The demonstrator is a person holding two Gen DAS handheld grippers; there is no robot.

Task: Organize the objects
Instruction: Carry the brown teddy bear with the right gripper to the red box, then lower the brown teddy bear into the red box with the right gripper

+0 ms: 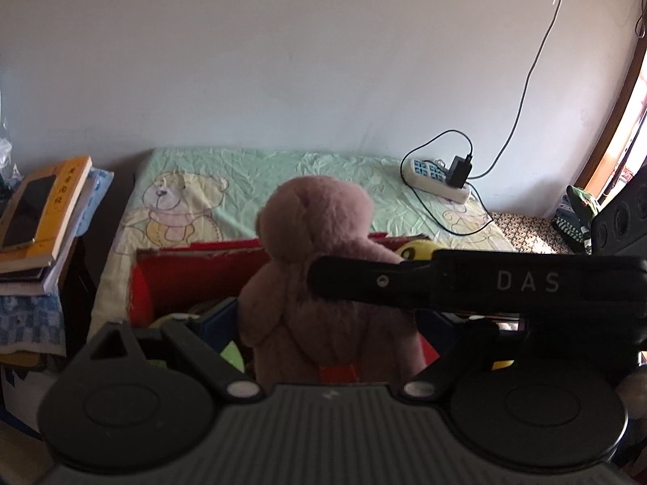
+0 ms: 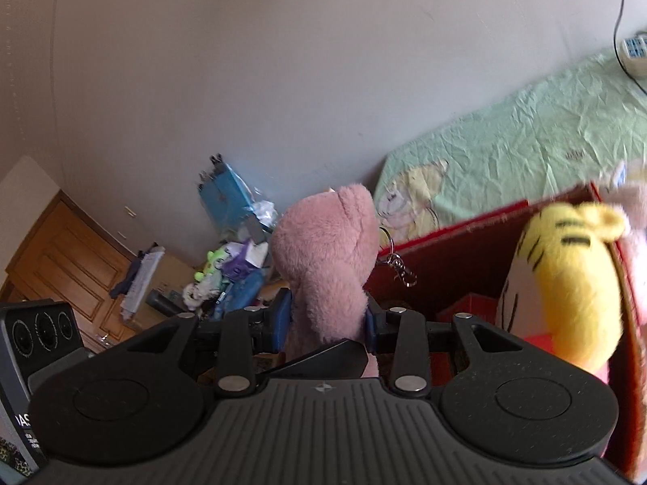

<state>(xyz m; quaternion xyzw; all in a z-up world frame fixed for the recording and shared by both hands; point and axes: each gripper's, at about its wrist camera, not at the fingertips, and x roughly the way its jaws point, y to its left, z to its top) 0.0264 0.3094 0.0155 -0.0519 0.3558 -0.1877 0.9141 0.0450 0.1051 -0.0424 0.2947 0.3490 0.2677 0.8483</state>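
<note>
A pink plush bear (image 1: 319, 266) is held upright above a red cardboard box (image 1: 194, 270) on the bed. My left gripper (image 1: 327, 323) is shut on the bear's lower body, its blue fingers (image 1: 218, 319) pressing both sides. My right gripper (image 2: 327, 315) is shut on the same pink bear (image 2: 327, 258), and its black body crosses the left wrist view (image 1: 465, 283). A yellow striped plush (image 2: 574, 279) stands in the red box (image 2: 445, 250), also showing in the left wrist view (image 1: 416, 250). A metal keyring (image 2: 398, 262) hangs from the bear.
The bed has a green cartoon sheet (image 1: 283, 173). A white power strip (image 1: 436, 180) with a black charger lies at its far right. A stack of books with a phone (image 1: 36, 218) stands left of the bed. Clutter (image 2: 230, 258) and a wooden door (image 2: 68, 266) lie beyond.
</note>
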